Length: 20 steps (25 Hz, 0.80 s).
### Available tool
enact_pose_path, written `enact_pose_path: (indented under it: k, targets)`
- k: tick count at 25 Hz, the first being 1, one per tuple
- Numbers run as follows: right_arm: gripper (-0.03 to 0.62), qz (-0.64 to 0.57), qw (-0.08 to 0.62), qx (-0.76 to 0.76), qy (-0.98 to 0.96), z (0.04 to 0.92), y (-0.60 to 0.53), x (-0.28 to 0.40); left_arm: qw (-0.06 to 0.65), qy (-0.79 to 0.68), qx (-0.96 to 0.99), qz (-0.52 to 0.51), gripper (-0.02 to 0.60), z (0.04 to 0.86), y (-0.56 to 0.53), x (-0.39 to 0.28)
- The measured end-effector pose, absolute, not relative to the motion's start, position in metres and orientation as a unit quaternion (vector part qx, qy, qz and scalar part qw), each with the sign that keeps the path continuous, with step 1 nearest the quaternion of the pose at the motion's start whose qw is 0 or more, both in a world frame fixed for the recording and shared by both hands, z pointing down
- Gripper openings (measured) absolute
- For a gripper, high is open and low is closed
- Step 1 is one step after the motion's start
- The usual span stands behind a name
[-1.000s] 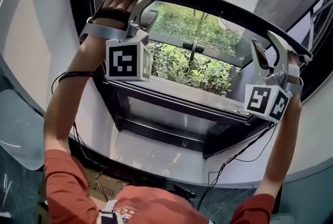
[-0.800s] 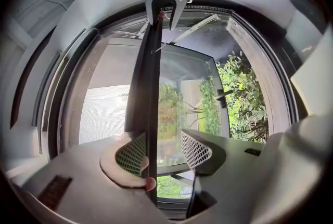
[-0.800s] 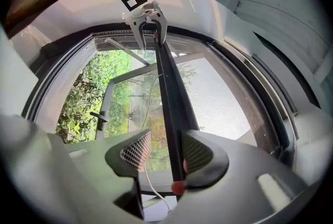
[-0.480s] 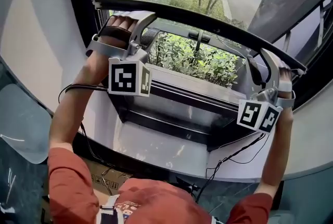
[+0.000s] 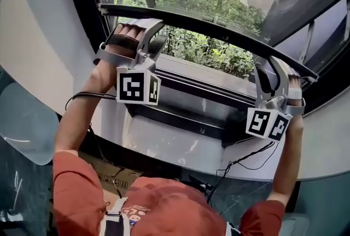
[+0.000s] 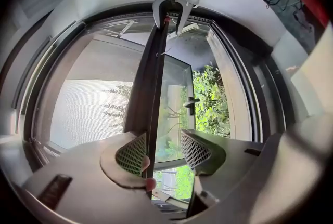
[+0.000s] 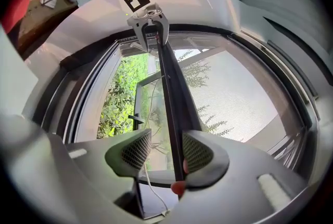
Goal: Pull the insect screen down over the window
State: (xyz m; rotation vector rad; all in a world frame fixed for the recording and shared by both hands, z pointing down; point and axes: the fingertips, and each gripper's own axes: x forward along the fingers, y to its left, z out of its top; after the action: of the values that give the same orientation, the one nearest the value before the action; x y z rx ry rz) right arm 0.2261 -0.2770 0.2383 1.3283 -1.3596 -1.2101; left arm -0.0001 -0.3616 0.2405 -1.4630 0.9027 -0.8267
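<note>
The insect screen's dark pull bar (image 5: 213, 26) spans the window from left to right. My left gripper (image 5: 155, 34) is open and hooked over the bar's left end. The right gripper (image 5: 269, 69) is open over the right end. In the left gripper view the bar (image 6: 151, 88) runs between the jaws, against the left pad (image 6: 132, 153), and the gripper (image 6: 164, 150) leaves a wide gap beside it. In the right gripper view the bar (image 7: 174, 98) lies against the right pad (image 7: 197, 154) of the open gripper (image 7: 161, 153). Grey screen mesh (image 6: 88, 108) hangs behind the bar.
Below the bar a glass sash with a black handle (image 6: 190, 105) stands ajar, with green bushes (image 5: 208, 49) outside. A white sill (image 5: 175, 144) lies under the window. A black cable (image 5: 246, 161) trails from the right gripper. A cardboard box (image 5: 106, 185) sits on the floor.
Both grippers and the pull bar have come down toward the sill. More of the window above the bar now shows behind the mesh.
</note>
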Motion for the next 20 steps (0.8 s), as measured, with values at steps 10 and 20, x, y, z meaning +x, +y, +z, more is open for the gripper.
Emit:
enact_pose_path:
  k: [10, 20]
  targets:
    - [0.195, -0.445, 0.455, 0.517, -0.573, 0.301, -0.272, 0.227, 0.552, 0.362, -0.65, -0.377, 0.207, 0.302, -0.355, 0.0]
    - [0.195, -0.395, 0.471, 0.503, -0.607, 0.36, -0.267, 0.219, 0.525, 0.331, -0.663, -0.418, 0.206, 0.361, -0.349, -0.007]
